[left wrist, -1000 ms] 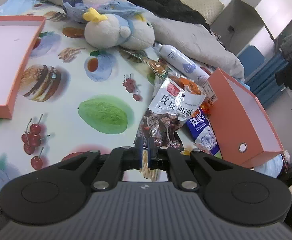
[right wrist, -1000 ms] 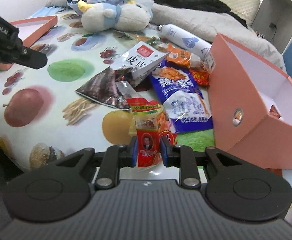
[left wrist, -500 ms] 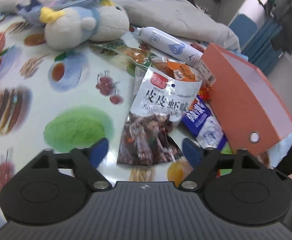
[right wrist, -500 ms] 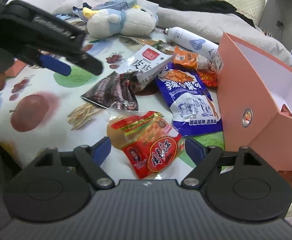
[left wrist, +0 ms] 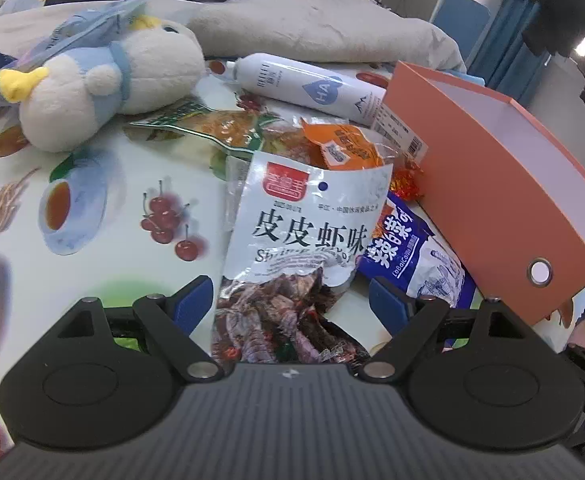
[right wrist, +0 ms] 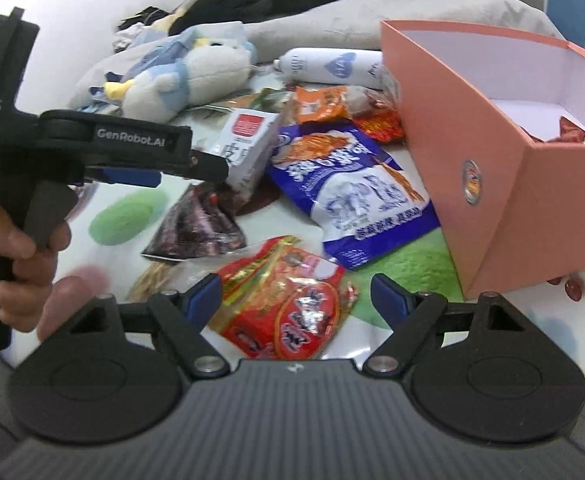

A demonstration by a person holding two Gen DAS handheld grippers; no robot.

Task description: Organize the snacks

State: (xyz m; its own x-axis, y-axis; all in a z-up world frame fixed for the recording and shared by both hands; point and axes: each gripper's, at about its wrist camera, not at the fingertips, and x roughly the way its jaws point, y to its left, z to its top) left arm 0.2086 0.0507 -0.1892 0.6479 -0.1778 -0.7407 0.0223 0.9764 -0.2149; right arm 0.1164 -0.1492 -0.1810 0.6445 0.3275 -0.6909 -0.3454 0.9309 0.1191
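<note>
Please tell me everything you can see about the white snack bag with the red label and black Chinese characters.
The white snack bag is a glossy plastic pouch. Its top is white with a red square label and large black characters; its clear lower part shows dark, reddish-brown pieces. It lies flat on the fruit-print cloth, sealed and slightly crumpled, its lower end between the fingers of the open left gripper. Its top rests on the orange packet, and one edge overlaps the blue bag.

Each camera rides its own hand-held gripper, tilted down close over the bed. The left view faces the white snack bag [left wrist: 308,236]; the right view looks from further right. Both share the orange box [left wrist: 504,200] and plush toy [right wrist: 188,76].
</note>
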